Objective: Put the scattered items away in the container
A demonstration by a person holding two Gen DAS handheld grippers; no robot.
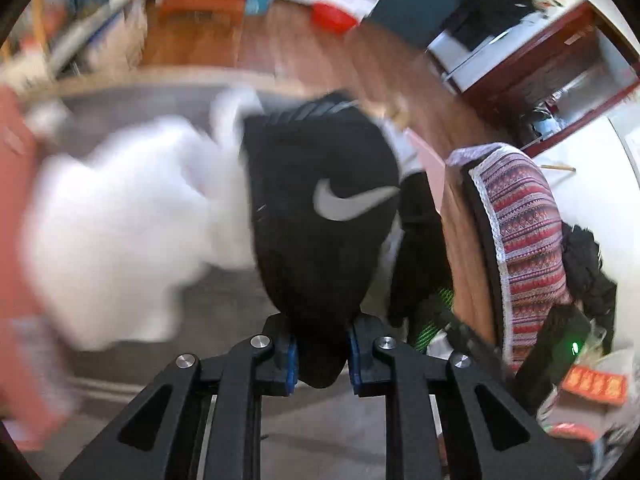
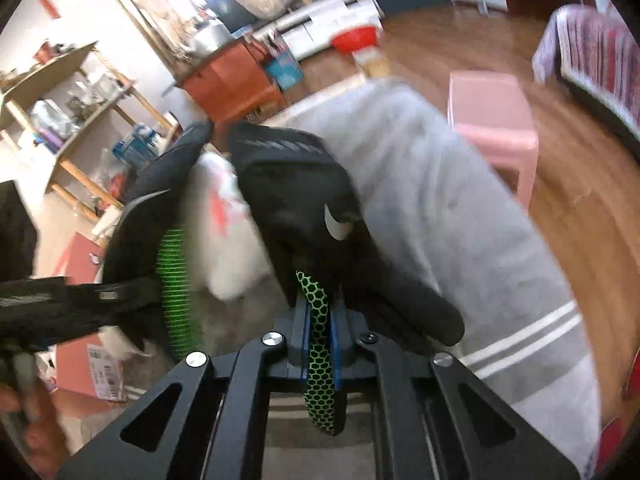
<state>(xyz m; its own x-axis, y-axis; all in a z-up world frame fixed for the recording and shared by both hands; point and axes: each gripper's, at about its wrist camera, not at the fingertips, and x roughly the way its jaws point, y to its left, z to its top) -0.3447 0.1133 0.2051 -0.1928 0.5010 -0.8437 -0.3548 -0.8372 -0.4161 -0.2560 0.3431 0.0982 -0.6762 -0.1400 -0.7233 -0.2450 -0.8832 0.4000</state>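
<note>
Wooden flooring [image 2: 580,216] runs across the back of this cluttered room, with a grey rug [image 2: 460,220] spread over the near part of it and a pink plastic stool [image 2: 496,120] standing at the rug's far edge. Off to the left side in the right wrist view a light wooden shelf unit [image 2: 68,120] holds blurred odds and ends, and an orange cabinet [image 2: 236,80] stands beyond the rug; a red bowl [image 2: 354,38] sits on the floor further back. In the left wrist view a chair draped in a striped red and white woven cover [image 1: 524,232] stands to the right. A fluffy white heap [image 1: 120,240], too blurred to name, lies on the rug just left of the shoes. Two black sports shoes with a pale swoosh are off the floor, one in each tool. The left gripper [image 1: 322,354] has its blue pads pressed against the heel end of one black shoe [image 1: 324,208], which hangs away from the camera with its swoosh facing up. The right gripper [image 2: 320,334] is pinched nearly together on the other black shoe [image 2: 304,200], its pads clamped on a thin green honeycomb-patterned part [image 2: 318,364] of it. In the right wrist view the first shoe shows its ribbed green sole, held at the left by the other tool, with a person's hand [image 2: 28,420] below. No container for the shoes is clearly visible.
</note>
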